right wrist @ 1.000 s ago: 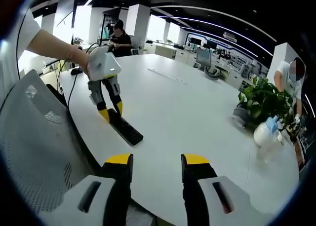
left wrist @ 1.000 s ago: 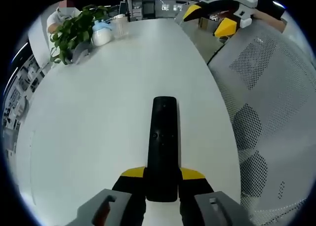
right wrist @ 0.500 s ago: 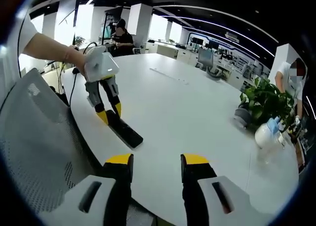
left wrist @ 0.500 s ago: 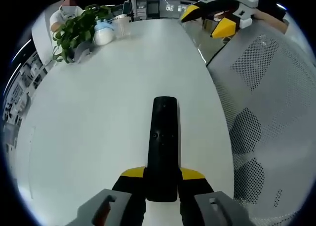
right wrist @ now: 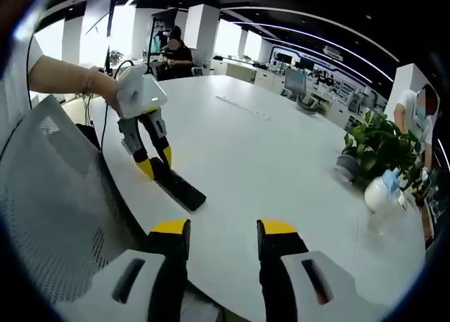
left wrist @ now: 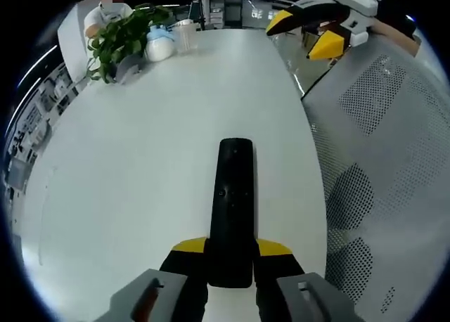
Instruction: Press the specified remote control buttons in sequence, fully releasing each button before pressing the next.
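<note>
Centrally in the left gripper view, the left gripper (left wrist: 230, 255) pinches the near end of the long black plastic remote control (left wrist: 232, 206) lying on the white oval table (left wrist: 133, 146); the right gripper (right wrist: 223, 237), jaws spread and holding nothing, hovers at the table edge, lower centre

Remote (left wrist: 233, 209) on table (left wrist: 126, 160) near chair-side edge; plant (left wrist: 123, 37), apparently spray bottle (left wrist: 159, 46), at far edge.

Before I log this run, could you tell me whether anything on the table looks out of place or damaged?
Nothing stands out. The black remote lies flat and intact on the white table, clamped at its near end by the left tool; the right tool hangs open, away from it.
</note>
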Motion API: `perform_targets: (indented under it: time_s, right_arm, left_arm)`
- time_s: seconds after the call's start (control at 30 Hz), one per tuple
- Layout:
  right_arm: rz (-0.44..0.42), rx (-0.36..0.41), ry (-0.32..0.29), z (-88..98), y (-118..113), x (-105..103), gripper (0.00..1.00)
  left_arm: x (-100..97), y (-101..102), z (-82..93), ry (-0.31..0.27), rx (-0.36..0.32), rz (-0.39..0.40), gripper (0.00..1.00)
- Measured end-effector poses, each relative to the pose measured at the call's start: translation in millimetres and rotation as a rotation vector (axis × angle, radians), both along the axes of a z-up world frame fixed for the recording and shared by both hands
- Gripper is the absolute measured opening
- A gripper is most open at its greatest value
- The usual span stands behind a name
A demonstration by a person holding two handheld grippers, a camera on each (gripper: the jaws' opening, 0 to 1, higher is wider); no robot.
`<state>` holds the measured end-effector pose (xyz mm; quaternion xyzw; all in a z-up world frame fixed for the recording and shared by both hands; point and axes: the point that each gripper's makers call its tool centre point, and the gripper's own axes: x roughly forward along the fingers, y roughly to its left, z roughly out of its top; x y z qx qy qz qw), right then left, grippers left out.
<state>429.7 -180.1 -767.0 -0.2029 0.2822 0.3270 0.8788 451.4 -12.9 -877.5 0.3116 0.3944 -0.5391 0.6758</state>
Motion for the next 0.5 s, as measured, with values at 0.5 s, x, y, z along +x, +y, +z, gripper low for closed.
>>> perform_targets:
  time_s: [0.5]
  right_arm:
    - [0.003,-0.007,0.03,-5.1,-0.4,-2.0,0.38]
  left_arm:
    - [-6.9,-1.1,1.5,-0.027,-0.131,0.039,0.24]
